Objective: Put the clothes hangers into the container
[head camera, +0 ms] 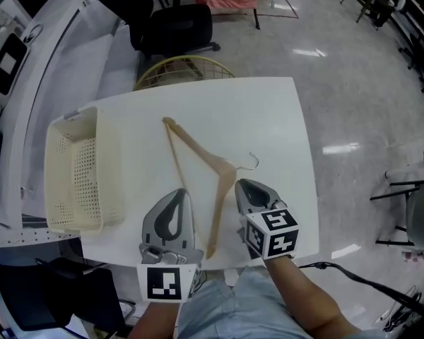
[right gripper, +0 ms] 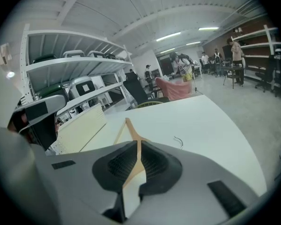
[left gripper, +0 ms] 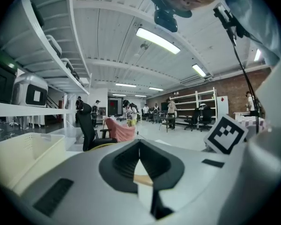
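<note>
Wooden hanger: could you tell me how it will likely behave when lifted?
The wooden hanger looks rigid, so it should lift as one piece. Pinched at one point by the right hand-held gripper, it may pivot. Its curved hook might snag.

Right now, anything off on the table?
Nothing stands out. The hanger lies flat and whole on the table, with the right gripper shut on it. The basket stands upright and empty at the left.
</note>
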A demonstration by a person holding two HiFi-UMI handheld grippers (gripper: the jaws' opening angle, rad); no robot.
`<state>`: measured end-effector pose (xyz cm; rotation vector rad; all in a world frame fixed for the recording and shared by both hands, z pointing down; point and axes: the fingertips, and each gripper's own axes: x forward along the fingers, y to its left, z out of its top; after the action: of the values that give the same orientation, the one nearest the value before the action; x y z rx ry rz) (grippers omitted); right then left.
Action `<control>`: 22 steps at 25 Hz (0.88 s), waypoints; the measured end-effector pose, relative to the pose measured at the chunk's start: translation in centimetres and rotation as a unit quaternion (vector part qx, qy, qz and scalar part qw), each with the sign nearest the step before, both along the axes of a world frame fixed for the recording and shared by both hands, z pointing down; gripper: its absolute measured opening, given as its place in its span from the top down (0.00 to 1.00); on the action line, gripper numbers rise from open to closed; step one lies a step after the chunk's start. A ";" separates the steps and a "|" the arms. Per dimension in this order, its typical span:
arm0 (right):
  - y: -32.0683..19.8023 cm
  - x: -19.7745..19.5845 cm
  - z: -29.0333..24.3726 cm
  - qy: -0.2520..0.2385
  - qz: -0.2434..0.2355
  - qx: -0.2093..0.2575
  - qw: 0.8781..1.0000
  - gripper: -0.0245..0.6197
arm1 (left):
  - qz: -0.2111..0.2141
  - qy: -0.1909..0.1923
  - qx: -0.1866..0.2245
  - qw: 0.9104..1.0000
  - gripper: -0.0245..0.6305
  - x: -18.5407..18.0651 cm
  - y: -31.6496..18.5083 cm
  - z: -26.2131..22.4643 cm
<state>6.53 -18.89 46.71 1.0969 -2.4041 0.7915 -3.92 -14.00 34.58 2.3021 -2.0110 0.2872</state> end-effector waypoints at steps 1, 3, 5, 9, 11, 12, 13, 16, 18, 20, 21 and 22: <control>0.0 0.1 -0.1 0.000 -0.002 0.003 1.000 0.94 | -0.002 -0.001 0.001 1.000 0.94 0.3 0.2 -0.1; 0.2 0.2 -0.4 0.001 -0.003 0.010 1.000 0.94 | -0.004 0.001 0.001 1.000 0.95 0.5 0.6 -0.4; 0.4 0.3 -0.8 0.007 -0.002 0.017 1.000 0.94 | -0.001 0.001 0.003 1.000 0.95 0.6 0.8 -0.8; -0.3 0.7 -0.6 0.024 0.021 0.024 0.999 0.94 | 0.016 0.003 0.010 1.000 0.94 -0.2 -0.1 -1.0; -0.8 0.6 0.2 0.034 0.040 0.021 0.998 0.94 | 0.028 0.014 0.002 1.000 0.94 -0.9 -0.7 -0.4; -0.9 0.4 0.7 0.039 0.050 0.018 0.998 0.94 | 0.035 0.023 -0.005 0.999 0.94 -1.2 -1.0 -0.1; -1.0 0.2 1.2 0.044 0.058 0.013 0.997 0.92 | 0.042 0.031 -0.012 0.999 0.94 -1.5 -1.2 0.2; -1.0 -0.5 2.7 0.055 0.078 -0.006 0.995 0.68 | 0.059 0.044 -0.030 0.997 0.94 -2.6 -1.5 1.5; -1.0 -1.1 3.7 0.068 0.089 -0.015 0.994 0.61 | 0.068 0.050 -0.035 0.996 0.95 -3.3 -1.8 2.3; -1.0 -1.7 4.4 0.086 0.095 -0.021 0.992 0.56 | 0.077 0.056 -0.041 0.995 0.94 -3.8 -2.1 2.9; -1.1 -2.0 4.8 0.095 0.098 -0.023 0.990 0.54 | 0.082 0.058 -0.045 0.994 0.94 -4.0 -2.2 3.2; -1.1 -2.2 5.1 0.105 0.101 -0.024 0.989 0.52 | 0.085 0.060 -0.048 0.993 0.94 -4.2 -2.4 3.4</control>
<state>4.33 -20.03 51.77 1.3474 -2.1134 0.7518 -8.15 -16.36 38.02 2.3720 -1.7126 0.2431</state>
